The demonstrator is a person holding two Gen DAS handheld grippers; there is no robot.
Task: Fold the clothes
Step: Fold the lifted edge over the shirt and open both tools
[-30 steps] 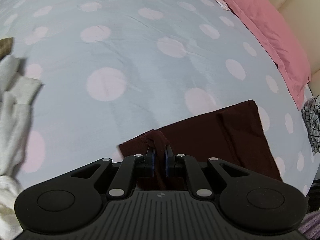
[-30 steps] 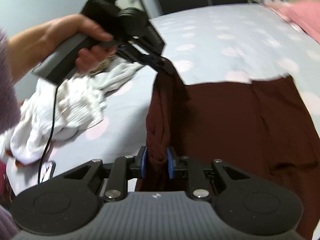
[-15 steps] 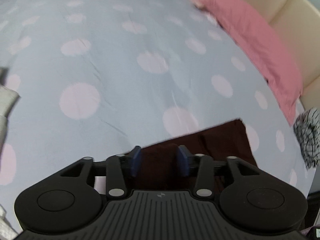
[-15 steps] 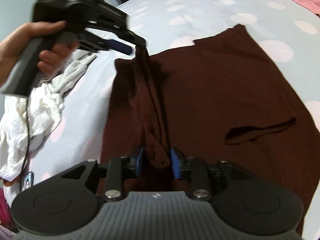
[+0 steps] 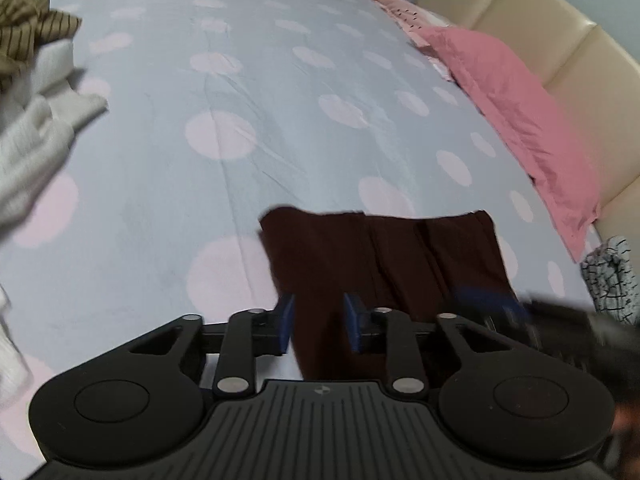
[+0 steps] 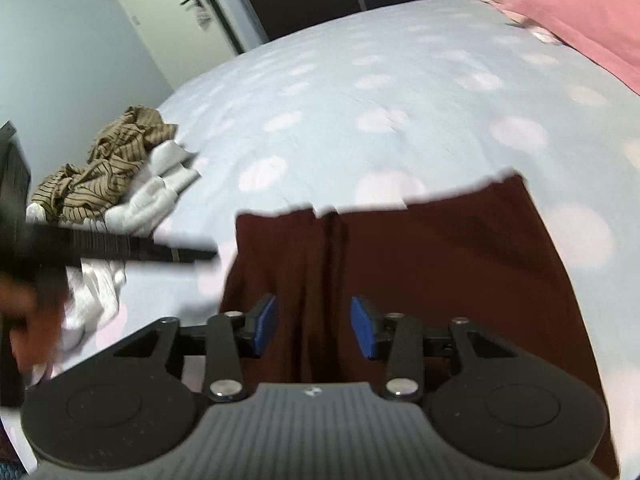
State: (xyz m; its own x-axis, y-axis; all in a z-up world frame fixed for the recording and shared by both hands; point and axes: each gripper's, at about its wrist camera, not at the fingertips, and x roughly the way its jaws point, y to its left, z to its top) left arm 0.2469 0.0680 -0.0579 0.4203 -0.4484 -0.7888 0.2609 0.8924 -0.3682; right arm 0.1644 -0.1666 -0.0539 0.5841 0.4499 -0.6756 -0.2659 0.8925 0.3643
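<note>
Dark maroon garment (image 6: 420, 264) dropped from both grips since earlier, now flat on bed (image 5: 240, 92), near edge hidden under grippers, blurred, long axis unclear, left gripper (image 5: 318, 326) fingers closing, grasping nothing, right gripper (image 6: 314, 326) fingers released.

Left tongs (image 5: 319, 328) let go of maroon garment (image 5: 384, 264), jaws now closing on nothing, right tongs (image 6: 313, 328) released bunched fold too, cloth dropped from hanging to flat on bed (image 5: 240, 100), both tongs drawn back.

The left gripper (image 5: 319, 322) is angled downward, its jaws closing with nothing pinched. The right gripper (image 6: 313, 328) is held likewise, blue pads parted.
</note>
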